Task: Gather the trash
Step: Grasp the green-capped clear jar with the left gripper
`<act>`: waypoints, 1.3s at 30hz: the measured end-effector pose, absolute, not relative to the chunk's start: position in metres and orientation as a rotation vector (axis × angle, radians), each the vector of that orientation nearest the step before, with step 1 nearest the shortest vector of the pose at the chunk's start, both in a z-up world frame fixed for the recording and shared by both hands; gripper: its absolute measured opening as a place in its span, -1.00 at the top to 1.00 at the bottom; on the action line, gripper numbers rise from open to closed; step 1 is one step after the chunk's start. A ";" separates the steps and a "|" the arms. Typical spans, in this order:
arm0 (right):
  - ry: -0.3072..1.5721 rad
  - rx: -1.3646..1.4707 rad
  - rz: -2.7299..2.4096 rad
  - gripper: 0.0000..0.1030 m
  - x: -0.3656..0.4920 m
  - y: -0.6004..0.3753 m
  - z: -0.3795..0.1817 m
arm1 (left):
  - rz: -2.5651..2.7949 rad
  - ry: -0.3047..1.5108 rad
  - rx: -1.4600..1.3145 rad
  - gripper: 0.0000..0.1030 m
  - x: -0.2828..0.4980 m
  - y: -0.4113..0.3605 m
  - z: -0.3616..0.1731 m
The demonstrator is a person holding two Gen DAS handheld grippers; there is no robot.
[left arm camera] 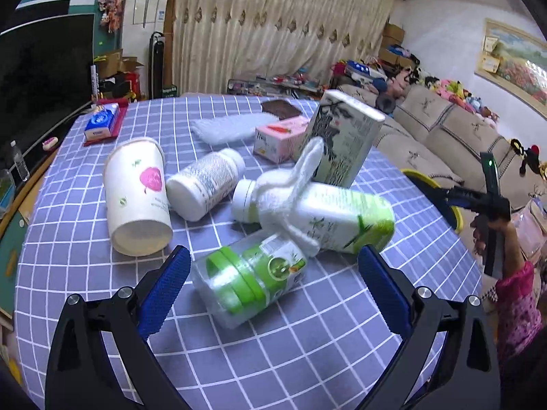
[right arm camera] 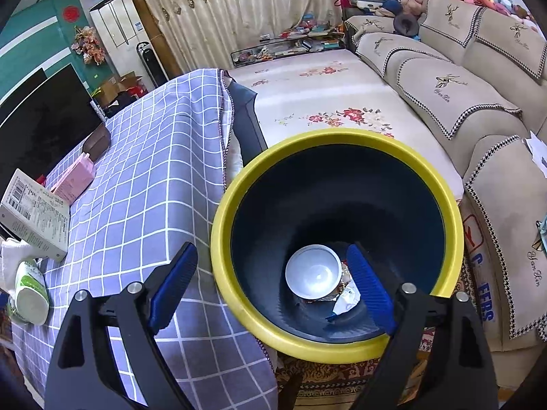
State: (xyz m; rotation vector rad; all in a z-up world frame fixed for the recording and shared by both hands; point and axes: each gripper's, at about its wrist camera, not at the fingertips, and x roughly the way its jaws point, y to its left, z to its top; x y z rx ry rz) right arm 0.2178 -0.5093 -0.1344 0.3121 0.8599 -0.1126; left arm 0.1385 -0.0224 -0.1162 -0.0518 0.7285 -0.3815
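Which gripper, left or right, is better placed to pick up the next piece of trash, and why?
Left. The left gripper is open around the clear bottle with green bands lying on the table. The right gripper is open and empty above the yellow-rimmed bin.

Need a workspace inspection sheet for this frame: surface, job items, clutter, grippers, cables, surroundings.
Surface: round table under a purple checked cloth.
Job's things: clear jar lying between the open jaws of the left gripper; paper cup, white pill bottle and green bottle lying down; yellow-rimmed bin beside the table, a white bowl inside.
Clutter: tall carton, pink box, white cloth.
Grippers: left open; right gripper open, empty, over the bin.
Cables: nothing seen.
Surroundings: sofa, curtain.
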 end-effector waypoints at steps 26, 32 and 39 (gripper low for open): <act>0.885 0.313 -0.072 -0.64 0.225 -0.500 -0.146 | -0.488 0.879 0.031 -0.88 0.147 -0.044 -0.132; 0.885 0.312 -0.058 -0.64 0.222 -0.496 -0.147 | -0.435 0.900 0.079 -0.59 0.160 -0.050 -0.147; 0.883 0.322 -0.070 -0.64 0.217 -0.501 -0.147 | -0.439 0.913 0.098 -0.35 0.175 -0.054 -0.150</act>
